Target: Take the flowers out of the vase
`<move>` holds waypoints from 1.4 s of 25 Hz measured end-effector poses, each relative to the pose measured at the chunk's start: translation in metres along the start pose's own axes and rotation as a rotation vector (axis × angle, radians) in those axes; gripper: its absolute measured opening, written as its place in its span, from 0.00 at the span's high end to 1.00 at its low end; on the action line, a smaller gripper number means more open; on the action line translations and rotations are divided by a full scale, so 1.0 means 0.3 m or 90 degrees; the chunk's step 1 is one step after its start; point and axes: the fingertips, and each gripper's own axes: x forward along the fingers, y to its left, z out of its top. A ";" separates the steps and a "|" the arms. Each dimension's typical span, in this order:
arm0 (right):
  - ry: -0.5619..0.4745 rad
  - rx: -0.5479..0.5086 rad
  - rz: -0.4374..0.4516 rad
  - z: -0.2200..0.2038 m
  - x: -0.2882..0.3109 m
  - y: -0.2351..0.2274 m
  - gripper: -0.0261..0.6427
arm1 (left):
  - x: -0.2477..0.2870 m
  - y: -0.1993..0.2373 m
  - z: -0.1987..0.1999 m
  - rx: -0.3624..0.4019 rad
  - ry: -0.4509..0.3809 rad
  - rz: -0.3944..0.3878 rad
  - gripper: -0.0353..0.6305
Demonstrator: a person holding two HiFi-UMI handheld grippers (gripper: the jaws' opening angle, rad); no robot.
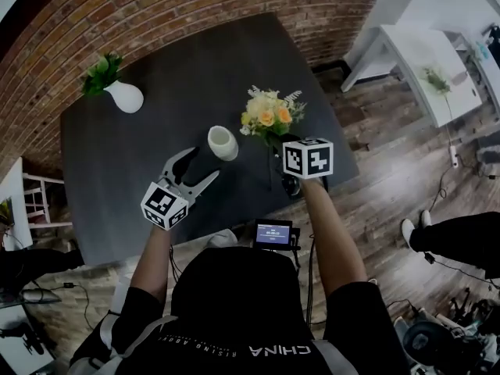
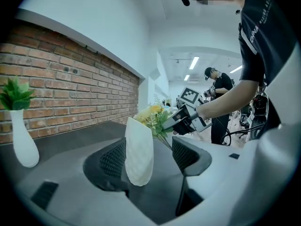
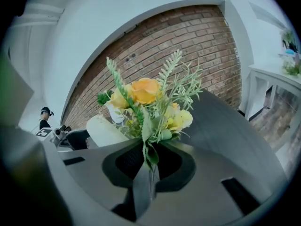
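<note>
The bouquet of yellow and orange flowers (image 1: pixel 269 114) is out of the vase and hangs above the dark table (image 1: pixel 156 69). My right gripper (image 1: pixel 276 151) is shut on its stems just below the blooms (image 3: pixel 149 102), which fill the right gripper view. The empty white ribbed vase (image 1: pixel 223 142) stands upright on the table to the bouquet's left. My left gripper (image 1: pixel 200 167) is open just before it. In the left gripper view the vase (image 2: pixel 138 149) stands between the spread jaws with a gap on each side, and the flowers (image 2: pixel 151 117) show behind it.
A second white vase with a green plant (image 1: pixel 123 94) stands at the table's far left by the brick wall (image 1: pixel 156 6). A white side table (image 1: pixel 426 61) is off to the right on the wood floor. Another person (image 2: pixel 220 91) stands in the background.
</note>
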 end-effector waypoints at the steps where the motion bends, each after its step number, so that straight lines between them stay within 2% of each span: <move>1: 0.008 0.010 0.001 -0.018 0.019 -0.014 0.87 | 0.002 -0.005 -0.009 -0.004 0.002 0.002 0.48; 9: 0.057 0.068 -0.023 -0.129 0.121 -0.113 0.87 | -0.008 -0.024 -0.028 -0.028 0.004 0.019 0.48; 19: 0.075 0.071 -0.065 -0.170 0.169 -0.189 0.87 | -0.023 -0.035 -0.032 -0.024 0.016 0.029 0.48; 27: 0.077 0.031 -0.096 -0.165 0.154 -0.204 0.86 | -0.022 -0.039 -0.042 -0.025 0.020 0.024 0.48; 29: 0.074 0.030 -0.090 -0.160 0.148 -0.197 0.78 | -0.019 -0.042 -0.042 -0.025 0.020 0.022 0.48; 35: 0.062 0.017 -0.091 -0.140 0.110 -0.182 0.72 | -0.016 -0.055 -0.039 -0.023 0.018 0.014 0.48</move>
